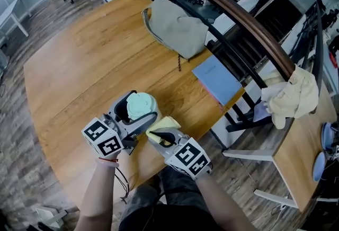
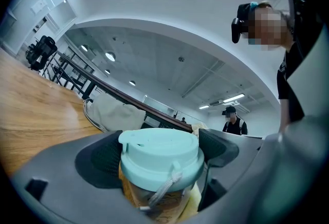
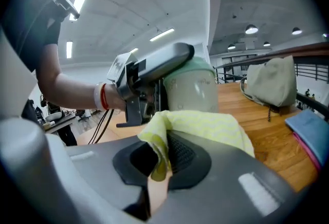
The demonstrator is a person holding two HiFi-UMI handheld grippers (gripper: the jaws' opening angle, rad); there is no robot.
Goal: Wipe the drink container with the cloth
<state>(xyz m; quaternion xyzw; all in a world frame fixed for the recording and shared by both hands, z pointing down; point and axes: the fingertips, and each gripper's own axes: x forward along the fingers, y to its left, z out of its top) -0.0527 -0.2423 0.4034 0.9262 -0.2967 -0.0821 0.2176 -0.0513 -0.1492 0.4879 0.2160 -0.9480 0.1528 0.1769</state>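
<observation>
a: head view?
b: the left gripper (image 1: pixel 135 116) is holding the cup (image 1: pixel 141 104) by the table's (image 1: pixel 74 65) near edge so it is not slipping. the right gripper (image 1: pixel 162 139) is holding the cloth (image 1: pixel 165 123) beside it.
a: left gripper view?
b: its jaws are hugging the cup's sides.
a: right gripper view?
b: its jaws are pinching the cloth tight, next to the cup, ready for rubbing.

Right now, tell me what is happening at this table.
A person works over the wooden table with a gripper in each hand. The left gripper is clamped on a drink container with a mint-green lid. The right gripper pinches a yellow cloth right beside the container's side; whether it touches is unclear.
</observation>
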